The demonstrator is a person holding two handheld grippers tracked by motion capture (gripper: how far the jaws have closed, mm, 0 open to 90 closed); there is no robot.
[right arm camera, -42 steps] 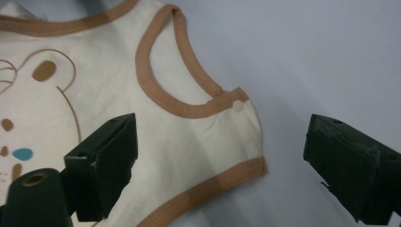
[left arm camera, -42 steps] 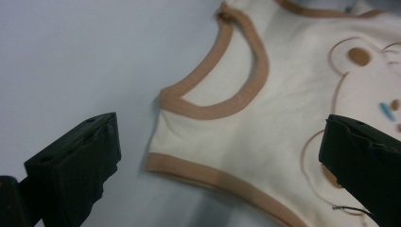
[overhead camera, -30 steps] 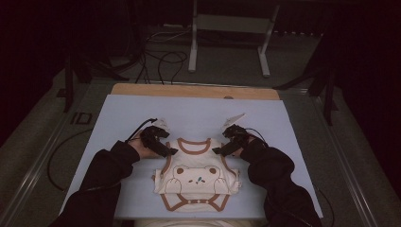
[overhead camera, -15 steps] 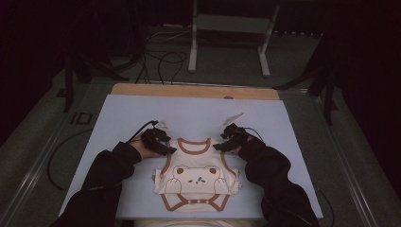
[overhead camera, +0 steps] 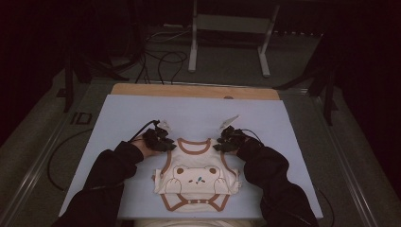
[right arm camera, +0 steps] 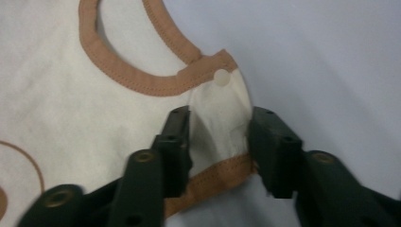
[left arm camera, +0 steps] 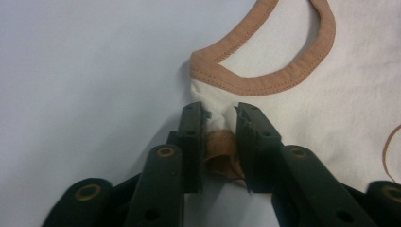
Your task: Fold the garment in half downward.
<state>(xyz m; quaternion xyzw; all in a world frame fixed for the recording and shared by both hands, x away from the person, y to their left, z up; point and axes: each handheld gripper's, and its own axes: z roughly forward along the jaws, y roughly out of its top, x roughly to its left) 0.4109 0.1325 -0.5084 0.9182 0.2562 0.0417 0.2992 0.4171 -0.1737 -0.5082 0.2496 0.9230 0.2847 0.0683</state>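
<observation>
In the left gripper view the left gripper (left arm camera: 221,118) rises from the bottom centre of the frame, its two black jaws drawn narrow around a bunched fold of a cream cotton baby bodysuit with brown trim (left arm camera: 331,109). The jaws have just been closing, and the shoulder cloth and a curl of brown binding are squeezed between the pads. Just above the tips, in the upper middle of the frame, runs the brown neckline, and the cream cloth spreads to the right.

In the right gripper view the right gripper (right arm camera: 218,130) also comes up from the bottom centre. Its jaws have just been closing too but stand wider, with the other shoulder strap between them. The cloth puckers there and the pads meet its edges. A small white snap button (right arm camera: 221,77) sits just above the tips, at the end of the brown neckband.

In the high view the left gripper (overhead camera: 163,141) lies left of centre and the right gripper (overhead camera: 226,141) right of centre, each at a top corner of the bodysuit (overhead camera: 196,182). The garment lies flat in the lower middle of the frame, its bear print face up, on a pale blue table sheet (overhead camera: 198,111). The person's dark sleeves (overhead camera: 111,172) enter from the bottom corners.
</observation>
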